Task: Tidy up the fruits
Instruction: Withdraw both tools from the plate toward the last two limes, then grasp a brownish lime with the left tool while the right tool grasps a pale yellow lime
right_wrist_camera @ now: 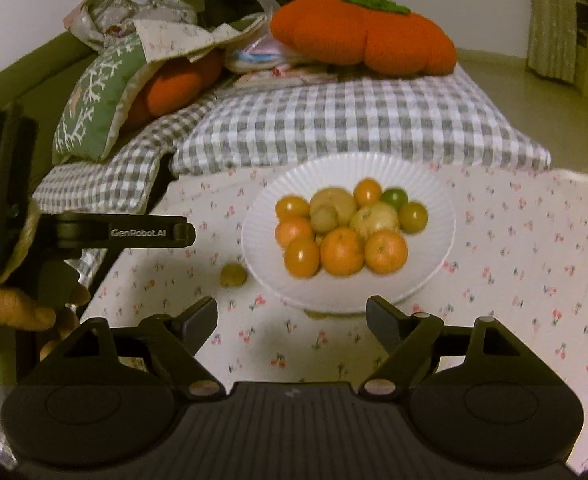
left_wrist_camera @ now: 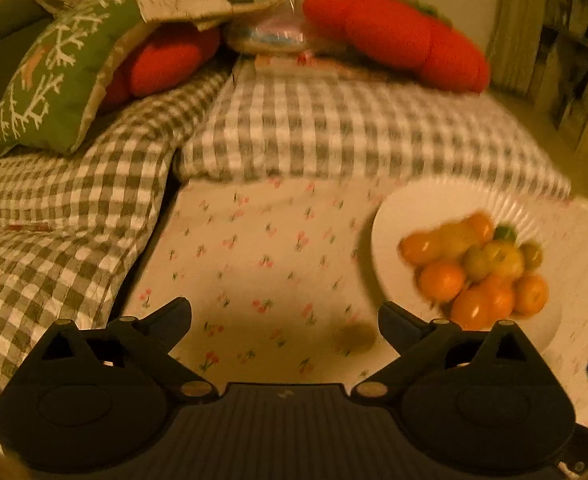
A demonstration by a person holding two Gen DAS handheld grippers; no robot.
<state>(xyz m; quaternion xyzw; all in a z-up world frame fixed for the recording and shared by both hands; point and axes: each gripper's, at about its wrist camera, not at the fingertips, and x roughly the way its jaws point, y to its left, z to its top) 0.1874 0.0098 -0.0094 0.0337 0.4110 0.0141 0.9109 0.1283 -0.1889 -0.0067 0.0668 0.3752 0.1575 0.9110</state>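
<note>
Fruit heaped on white ribbed plate [right_wrist_camera: 433, 216], likely gathered there as sorting spot; one small greenish fruit [right_wrist_camera: 233, 275] stray just left of plate on cherry-print cloth [right_wrist_camera: 513, 280]. Right gripper [right_wrist_camera: 292, 320] spread, empty, near plate's front rim. Left gripper [left_wrist_camera: 285, 322] spread, empty. Gingham cushions [right_wrist_camera: 353, 124], orange plush [right_wrist_camera: 365, 36] behind plate.

The plate [right_wrist_camera: 262, 216] is white with fine lines around its rim. On it sit orange fruits [right_wrist_camera: 341, 252], pale yellow ones [right_wrist_camera: 373, 216] and a green one [right_wrist_camera: 394, 198]. The cloth [right_wrist_camera: 513, 248] under it is white with tiny red cherries. The blanket [right_wrist_camera: 333, 120] has grey and white checks. The pumpkin pillow [right_wrist_camera: 361, 36] is orange with a green top.
</note>
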